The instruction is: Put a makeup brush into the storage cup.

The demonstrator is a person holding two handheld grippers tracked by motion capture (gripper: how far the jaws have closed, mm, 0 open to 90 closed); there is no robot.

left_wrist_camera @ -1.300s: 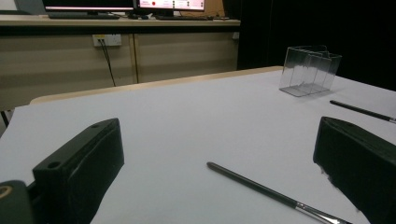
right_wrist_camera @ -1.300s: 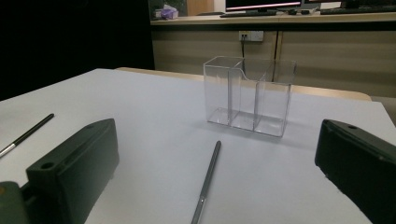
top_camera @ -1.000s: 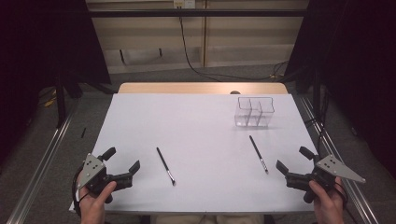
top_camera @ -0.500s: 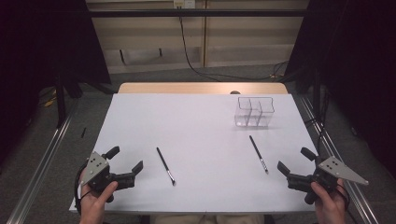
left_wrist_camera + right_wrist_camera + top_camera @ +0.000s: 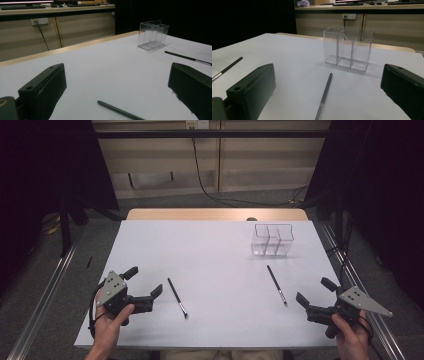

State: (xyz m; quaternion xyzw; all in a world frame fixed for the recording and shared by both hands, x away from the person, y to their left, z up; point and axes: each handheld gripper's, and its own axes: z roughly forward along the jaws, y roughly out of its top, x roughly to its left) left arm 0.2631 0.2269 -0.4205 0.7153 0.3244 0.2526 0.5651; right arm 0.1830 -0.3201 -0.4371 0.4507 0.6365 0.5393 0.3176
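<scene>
Reaching for two thin brushes beside a clear organiser

Lying flat on the white table (image 5: 215,250), one slim brush (image 5: 177,297) sits just ahead and inward of the left gripper (image 5: 145,287); the other brush (image 5: 276,285) lies ahead and inward of the right gripper (image 5: 314,292). Both grippers hold their jaws spread wide, gripping nothing. Each brush looks light, stiff and liable to roll, so mid-handle seems the safest hold. Beyond the right gripper stands a clear divided organiser (image 5: 271,240), likely light and easily tipped. Surroundings are dark, with pale wall panels behind
</scene>
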